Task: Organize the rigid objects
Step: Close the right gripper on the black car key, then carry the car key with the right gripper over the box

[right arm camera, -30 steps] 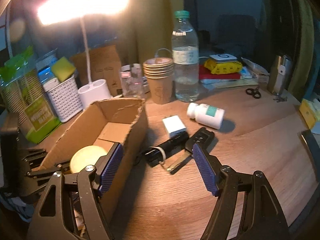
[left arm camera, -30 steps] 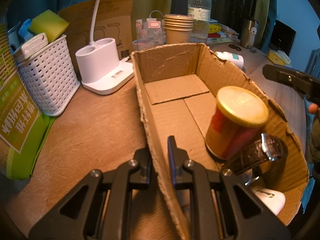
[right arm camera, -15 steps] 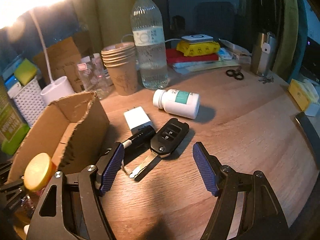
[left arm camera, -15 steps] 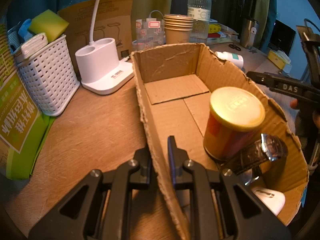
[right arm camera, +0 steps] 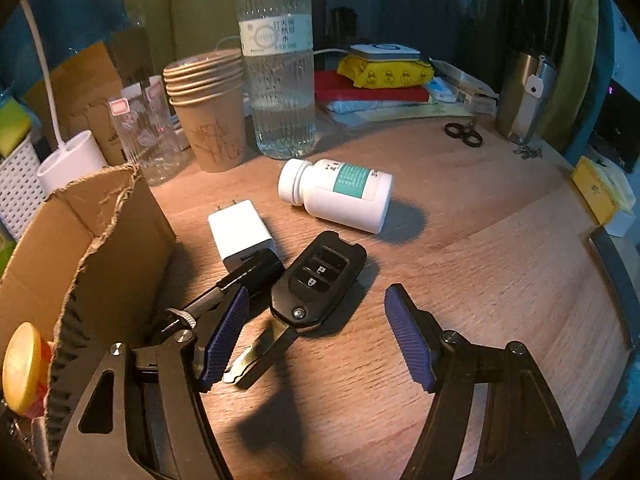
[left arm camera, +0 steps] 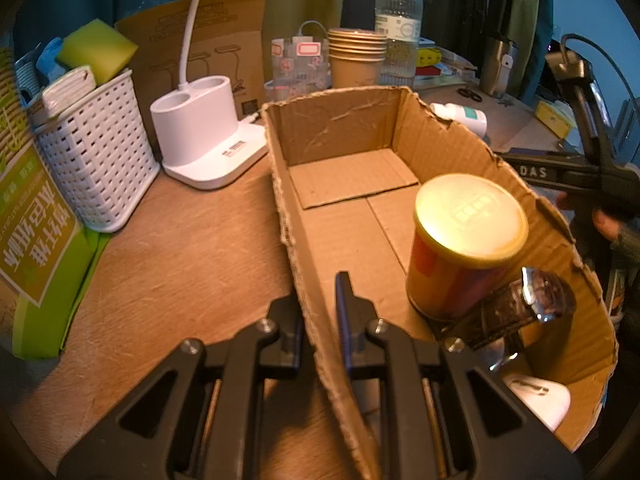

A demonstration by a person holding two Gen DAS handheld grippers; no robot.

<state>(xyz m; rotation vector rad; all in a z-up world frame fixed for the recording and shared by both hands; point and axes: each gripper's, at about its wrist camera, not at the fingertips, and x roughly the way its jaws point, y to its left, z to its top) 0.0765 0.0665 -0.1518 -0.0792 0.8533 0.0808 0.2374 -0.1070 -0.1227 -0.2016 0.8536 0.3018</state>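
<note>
My left gripper (left arm camera: 316, 312) is shut on the near side wall of the open cardboard box (left arm camera: 340, 128). In the box stand a yellow-lidded can (left arm camera: 464, 240), a wristwatch (left arm camera: 520, 312) and a white item (left arm camera: 536, 396). My right gripper (right arm camera: 316, 300) hangs low over the table to the right of the box (right arm camera: 100, 240), its jaws closing. A black car key (right arm camera: 320, 280) with its blade folded out lies between the blue pads, which do not touch it. A black flashlight-like tool (right arm camera: 248, 276), a white charger (right arm camera: 240, 236) and a white pill bottle (right arm camera: 340, 194) lie just beyond.
Behind the loose items stand a water bottle (right arm camera: 280, 80) and stacked paper cups (right arm camera: 212, 120). A white lamp base (left arm camera: 200, 140) and a white basket (left arm camera: 96, 152) sit left of the box. Scissors (right arm camera: 464, 134) and a metal tumbler (right arm camera: 524, 96) are at the far right.
My right gripper has swung right and down, away from the box, and now straddles the car key with slightly narrower jaws. The left gripper and the box have not moved.
</note>
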